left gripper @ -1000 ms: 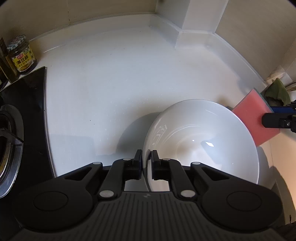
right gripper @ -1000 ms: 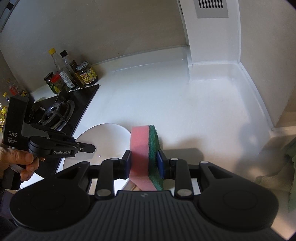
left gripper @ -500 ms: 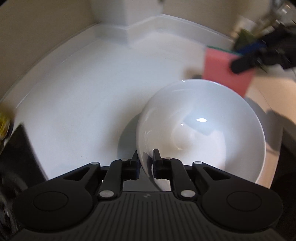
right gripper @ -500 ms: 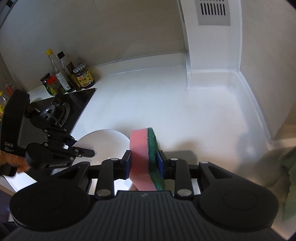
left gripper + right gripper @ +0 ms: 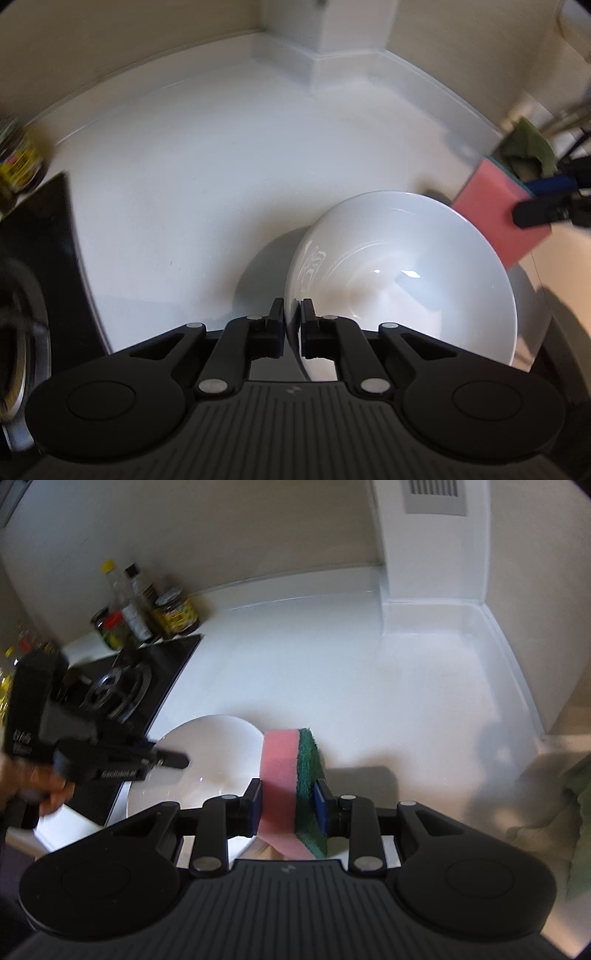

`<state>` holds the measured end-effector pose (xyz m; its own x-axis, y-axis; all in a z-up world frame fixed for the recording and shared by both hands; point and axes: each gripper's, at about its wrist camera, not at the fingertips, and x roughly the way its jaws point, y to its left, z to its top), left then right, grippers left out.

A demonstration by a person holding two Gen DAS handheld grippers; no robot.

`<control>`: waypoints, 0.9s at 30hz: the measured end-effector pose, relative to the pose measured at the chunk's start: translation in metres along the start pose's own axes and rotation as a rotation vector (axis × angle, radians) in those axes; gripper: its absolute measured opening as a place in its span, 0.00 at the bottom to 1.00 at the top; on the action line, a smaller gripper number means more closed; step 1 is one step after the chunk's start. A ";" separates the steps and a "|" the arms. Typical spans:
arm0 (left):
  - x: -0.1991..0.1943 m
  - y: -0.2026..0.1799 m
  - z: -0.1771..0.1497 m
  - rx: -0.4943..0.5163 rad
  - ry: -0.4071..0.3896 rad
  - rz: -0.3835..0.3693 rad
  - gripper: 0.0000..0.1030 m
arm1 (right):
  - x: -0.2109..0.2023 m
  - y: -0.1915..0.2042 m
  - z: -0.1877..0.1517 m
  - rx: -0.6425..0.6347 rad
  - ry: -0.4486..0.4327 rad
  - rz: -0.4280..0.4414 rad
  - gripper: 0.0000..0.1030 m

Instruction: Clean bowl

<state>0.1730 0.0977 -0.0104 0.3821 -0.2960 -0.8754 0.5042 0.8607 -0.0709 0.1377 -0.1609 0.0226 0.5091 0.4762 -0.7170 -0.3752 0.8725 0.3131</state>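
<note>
A white bowl (image 5: pixel 402 280) is held tilted above the white counter; my left gripper (image 5: pixel 293 317) is shut on its near rim. The bowl also shows in the right wrist view (image 5: pixel 207 760), with the left gripper (image 5: pixel 173 760) on it. My right gripper (image 5: pixel 288 805) is shut on a pink sponge with a green scouring side (image 5: pixel 290 775), held just right of the bowl's rim. In the left wrist view the sponge (image 5: pixel 498 218) sits at the bowl's far right edge, with the right gripper's fingers (image 5: pixel 543 212) on it.
A black gas hob (image 5: pixel 122 686) lies left of the bowl, with sauce bottles and jars (image 5: pixel 144 616) behind it. The white counter (image 5: pixel 332 672) ends at a raised back edge and a wall column. A green cloth (image 5: pixel 576 812) lies at the right.
The left gripper swung the bowl toward the right and back again; the hob and jar are back in its view. The sponge stays at the bowl's right rim.
</note>
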 end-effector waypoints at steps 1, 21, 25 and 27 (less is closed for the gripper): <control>0.002 0.000 0.004 0.041 0.002 -0.017 0.05 | 0.002 -0.002 0.002 0.008 -0.006 0.005 0.24; -0.002 0.003 -0.009 -0.152 -0.035 0.057 0.06 | 0.004 -0.005 0.001 0.029 -0.045 0.015 0.24; 0.007 0.000 0.012 0.089 -0.006 0.025 0.08 | 0.006 -0.004 0.010 0.019 -0.057 0.002 0.24; 0.010 -0.002 0.017 0.195 0.016 0.005 0.09 | 0.007 -0.001 0.014 0.002 -0.064 -0.018 0.24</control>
<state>0.1891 0.0854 -0.0110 0.3739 -0.2839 -0.8829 0.6432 0.7653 0.0263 0.1525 -0.1569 0.0263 0.5644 0.4664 -0.6811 -0.3642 0.8811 0.3016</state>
